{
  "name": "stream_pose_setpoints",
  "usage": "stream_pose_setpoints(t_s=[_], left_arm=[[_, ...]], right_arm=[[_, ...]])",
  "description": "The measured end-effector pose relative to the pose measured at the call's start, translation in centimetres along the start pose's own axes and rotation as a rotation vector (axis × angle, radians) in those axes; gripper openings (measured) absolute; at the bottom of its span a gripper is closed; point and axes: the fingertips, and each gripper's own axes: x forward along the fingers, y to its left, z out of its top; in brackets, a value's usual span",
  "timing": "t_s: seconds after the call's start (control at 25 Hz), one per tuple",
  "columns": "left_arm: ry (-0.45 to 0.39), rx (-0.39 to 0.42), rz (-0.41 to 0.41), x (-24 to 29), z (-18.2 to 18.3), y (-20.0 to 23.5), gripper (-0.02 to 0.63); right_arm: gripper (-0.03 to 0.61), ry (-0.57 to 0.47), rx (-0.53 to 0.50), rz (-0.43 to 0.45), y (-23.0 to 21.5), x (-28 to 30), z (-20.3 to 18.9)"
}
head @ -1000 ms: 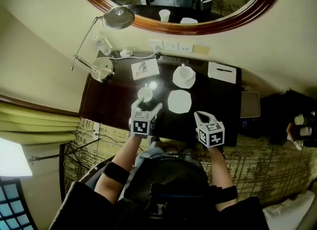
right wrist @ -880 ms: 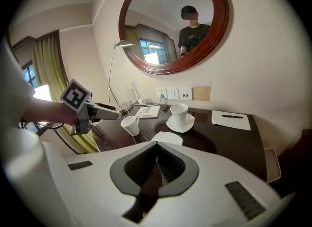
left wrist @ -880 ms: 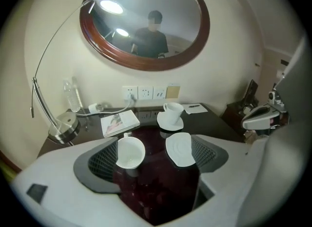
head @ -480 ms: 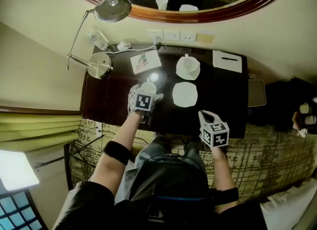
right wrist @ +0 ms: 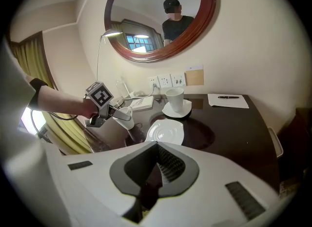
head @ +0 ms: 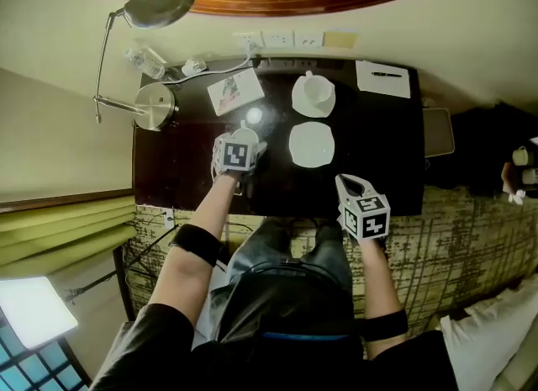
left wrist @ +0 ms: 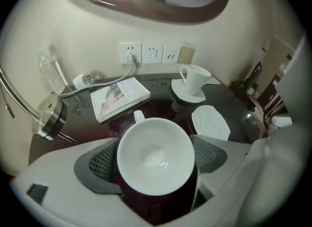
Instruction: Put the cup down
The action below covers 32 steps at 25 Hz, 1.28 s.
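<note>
A white cup point(head: 245, 134) stands on the dark table point(head: 378, 154), left of an empty white saucer point(head: 312, 144). My left gripper point(head: 242, 144) points steeply down over the cup. In the left gripper view the cup point(left wrist: 156, 155) fills the gap and both pads point(left wrist: 103, 165) meet its rim; the jaws have just been closing on it. The right gripper view shows that cup point(right wrist: 127, 118) between the left fingers, close to the tabletop. My right gripper point(head: 346, 183) hovers at the table's near edge, shut with nothing in it point(right wrist: 157, 165).
A second cup on its saucer point(head: 313, 93) stands behind the empty saucer. A booklet point(head: 235, 91), a desk lamp base point(head: 155, 105), a plastic bottle point(head: 147, 61) and a cable sit at the back left. A notepad with a pen point(head: 382, 78) lies back right.
My left gripper has come down and forward over the cup, which has kept its place beside the saucer. The right gripper has sunk a little. The head view has shifted.
</note>
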Motion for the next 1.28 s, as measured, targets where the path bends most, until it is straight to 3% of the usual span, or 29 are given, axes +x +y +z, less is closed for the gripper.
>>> stream_pose_setpoints(t_s=[0.08,0.6,1.0,1.28], left_arm=[[-0.023,0.009,-0.006,0.0,0.2,-0.3,0.430],[-0.074,0.036,-0.026,-1.7,0.8,-2.6,0.422],[-0.127,0.047,-0.072,-4.0,3.6,-9.3,0.422],[-0.137,0.103,-0.116,-3.4,5.6,-15.7,0.422]], right_arm=[[0.000,-0.003,0.004,-0.004,-0.3,-0.1,-0.2],[0.000,0.005,0.015,0.019,-0.7,-0.8,-0.6],[0.000,0.006,-0.015,0.067,-2.4,-1.5,-0.5],[0.000,0.013,-0.024,0.077,-4.8,-2.7,-0.4]])
